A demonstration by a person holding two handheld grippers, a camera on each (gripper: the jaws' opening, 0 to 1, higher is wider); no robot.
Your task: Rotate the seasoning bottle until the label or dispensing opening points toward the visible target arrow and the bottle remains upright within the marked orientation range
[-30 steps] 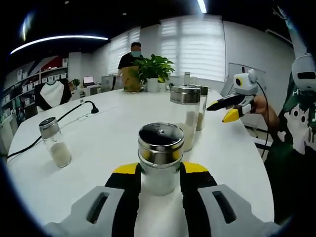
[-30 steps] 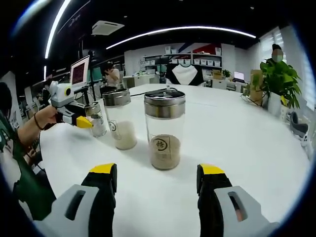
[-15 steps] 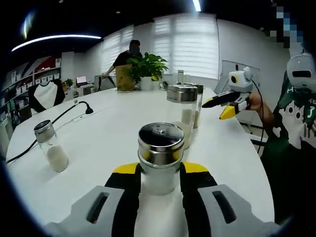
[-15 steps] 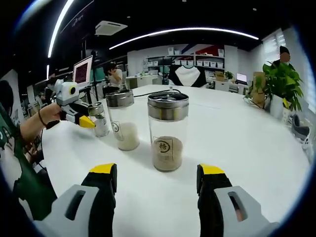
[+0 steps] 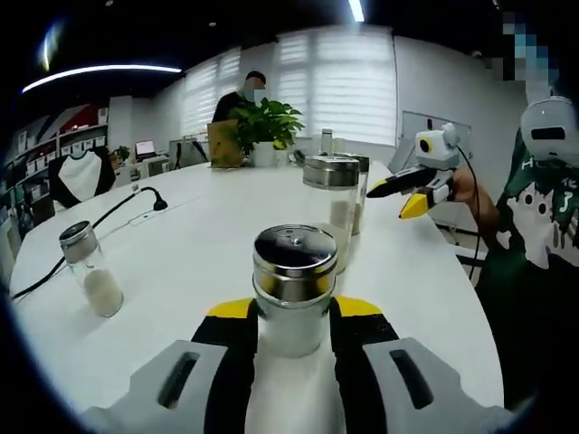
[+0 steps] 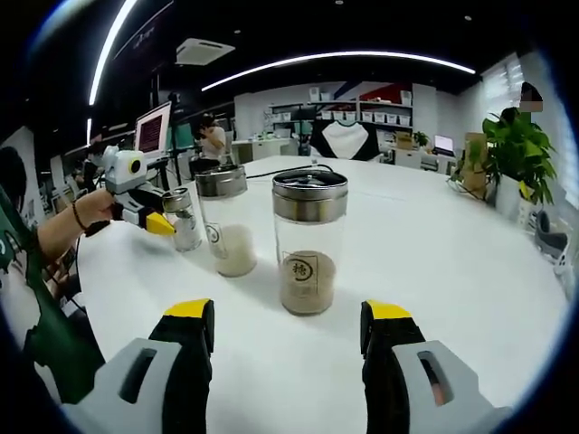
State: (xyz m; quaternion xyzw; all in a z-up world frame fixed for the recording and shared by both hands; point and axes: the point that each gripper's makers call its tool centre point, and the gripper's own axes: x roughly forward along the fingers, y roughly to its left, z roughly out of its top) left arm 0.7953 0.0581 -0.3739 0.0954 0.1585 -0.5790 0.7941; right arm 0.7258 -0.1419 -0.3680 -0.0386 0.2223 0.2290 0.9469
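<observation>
Glass jars with brushed-metal lids number four on the white worktop (image 5: 181,244). We count them as follows: one seasoning bottle (image 5: 294,289) gripped by the left gripper (image 5: 291,316), one small shaker jar (image 5: 88,268) standing alone toward the worktop's left edge in the left gripper view, and two tall jars, a white-filled jar (image 6: 224,219) and a brown-filled jar (image 6: 309,240). We also count two grippers and one potted plant (image 5: 263,128) at the far end of the worktop.

In the left gripper view we see the seasoning bottle upright between the black, yellow-tipped jaws, which are clamped against its glass sides. Its lid is flat, reflective and perforated with small holes; white granules fill the lower part. No label is legible on the side facing us. That view also shows a black cable (image 5: 109,221) crossing the worktop and the right gripper held in a hand above the worktop's right edge.

In the right gripper view we see the right gripper (image 6: 289,325) with its jaws spread apart and nothing between them, low over the worktop. The brown-filled jar stands just beyond them, bearing a round printed mark on its front. The white-filled jar stands just beside it to the left, and farther left the left gripper holds the seasoning bottle near the worktop's edge.
</observation>
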